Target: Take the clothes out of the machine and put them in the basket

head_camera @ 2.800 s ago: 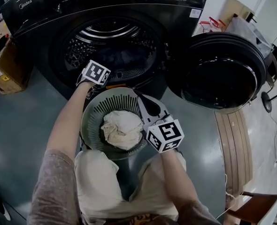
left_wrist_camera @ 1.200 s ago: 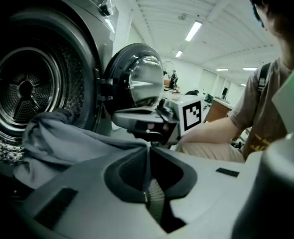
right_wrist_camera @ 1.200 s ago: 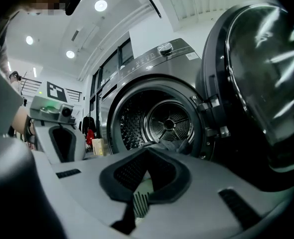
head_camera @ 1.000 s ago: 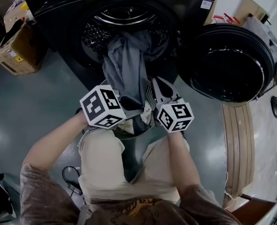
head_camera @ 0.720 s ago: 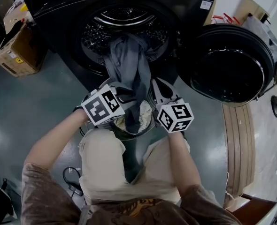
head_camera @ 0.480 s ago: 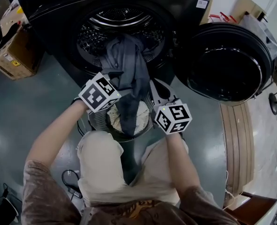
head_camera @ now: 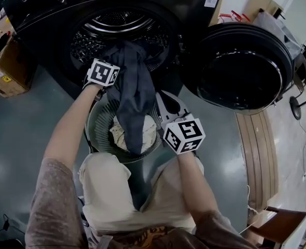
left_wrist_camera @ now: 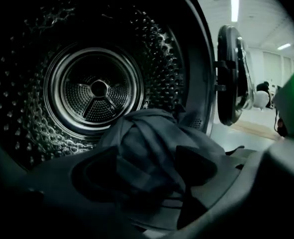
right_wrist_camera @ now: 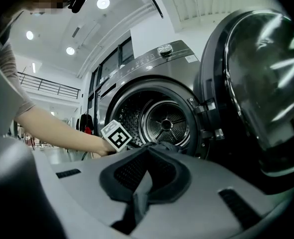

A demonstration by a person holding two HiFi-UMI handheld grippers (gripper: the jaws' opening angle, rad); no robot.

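Note:
A dark grey garment (head_camera: 135, 97) hangs out of the washing machine's drum (head_camera: 116, 30) and down into the round grey-green basket (head_camera: 93, 123), over a pale cloth (head_camera: 123, 131) lying in it. My left gripper (head_camera: 109, 61) is at the drum's mouth, left of the garment. Its jaws have just been opening and stand open. The garment's bunched top (left_wrist_camera: 152, 138) lies on the drum's lip just ahead of the left gripper (left_wrist_camera: 152, 193), not pinched. My right gripper (head_camera: 164, 105) stays shut on the basket's right rim; in the right gripper view a grey strip sits between its closed jaws (right_wrist_camera: 142, 183).
The machine's round door (head_camera: 241, 71) stands swung open to the right, close beside the basket. A cardboard box (head_camera: 5, 61) sits on the floor to the machine's left. The person's knees are right behind the basket.
The left gripper let go of the grey garment over the basket and moved up to the drum's mouth. The garment now hangs from drum to basket. The right gripper has not moved.

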